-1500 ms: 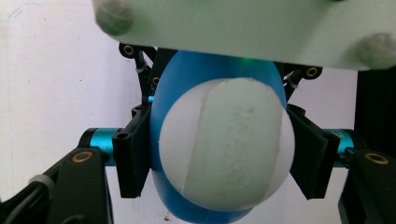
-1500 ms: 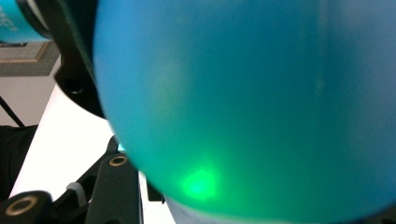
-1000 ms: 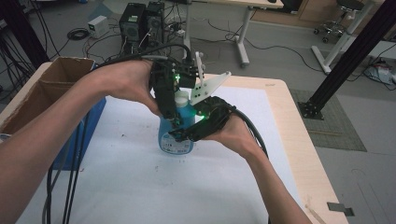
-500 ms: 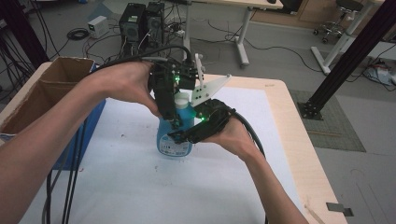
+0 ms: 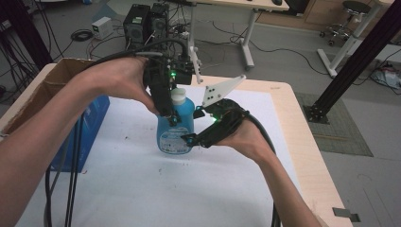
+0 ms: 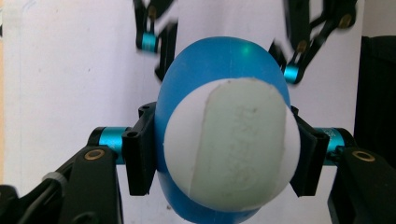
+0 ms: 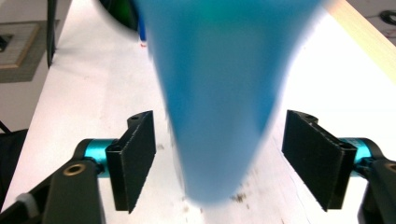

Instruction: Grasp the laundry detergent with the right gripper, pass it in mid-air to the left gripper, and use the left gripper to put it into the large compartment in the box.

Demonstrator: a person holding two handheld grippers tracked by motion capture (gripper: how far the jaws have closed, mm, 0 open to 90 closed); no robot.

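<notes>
Two grippers around one blue bottle [image 5: 175, 126], standing upright on the white table cover [image 5: 142, 189] near the middle of the table. Right gripper [image 5: 189, 140] just opened: earlier clamped on the lower body, now both pads [image 7: 135, 156] off the blue plastic, a gap on either side, bottle between them but untouched. Left gripper [image 5: 171, 118] from above, clamped on the bottle's shoulder just below the white cap [image 6: 232, 144], pads [image 6: 140, 149] pressed against both sides. Meaning, most likely: a handover finished, bottle now held by the left alone, right free to pull back or reach for the cap. Cap on and sitting above the left pads, slightly toward the camera riding on that gripper.
</notes>
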